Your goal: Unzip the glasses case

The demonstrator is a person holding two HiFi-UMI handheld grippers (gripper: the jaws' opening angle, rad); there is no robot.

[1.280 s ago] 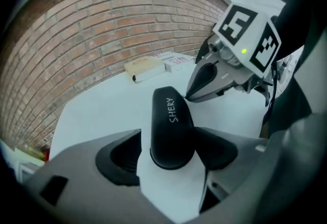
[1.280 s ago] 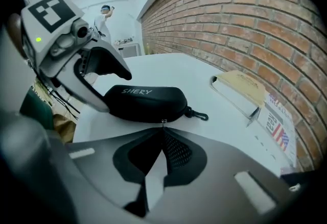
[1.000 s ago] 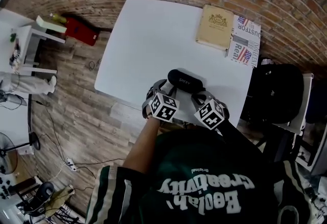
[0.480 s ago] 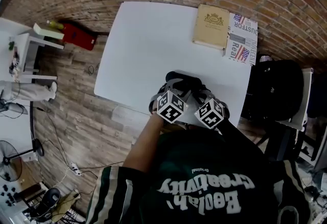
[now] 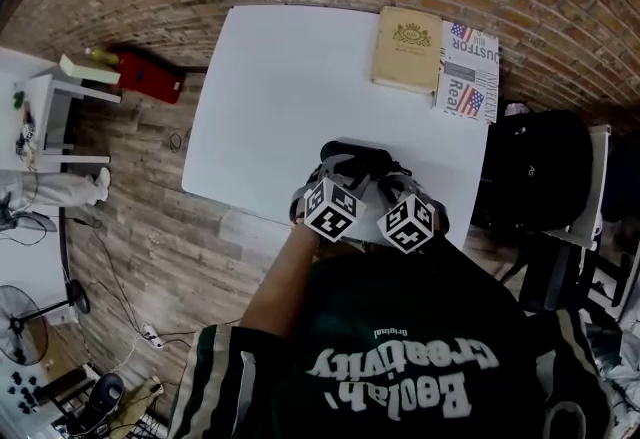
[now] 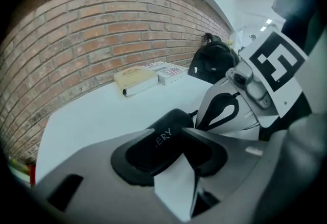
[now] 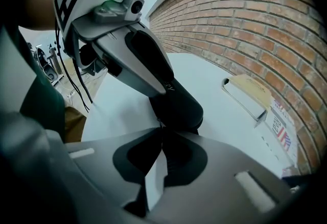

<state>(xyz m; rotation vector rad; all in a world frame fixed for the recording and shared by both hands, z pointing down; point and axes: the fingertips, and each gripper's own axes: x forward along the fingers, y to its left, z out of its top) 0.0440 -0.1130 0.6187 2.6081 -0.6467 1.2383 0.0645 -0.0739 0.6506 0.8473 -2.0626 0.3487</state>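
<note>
A black glasses case lies on the white table near its front edge. My left gripper straddles the case's near left part. In the left gripper view the case fills the gap between the pads, and the jaws have just been closing on it. My right gripper is shut at the case's right end. In the right gripper view its tips meet right at the case. A thin dark zipper pull runs from the case to those tips.
A tan book and a printed magazine lie at the table's far right corner. A black backpack sits on a chair to the right. A red box lies on the floor at the left.
My left gripper has slid right from beside the case until its jaws straddle it. The right gripper has stayed at the case's end.
</note>
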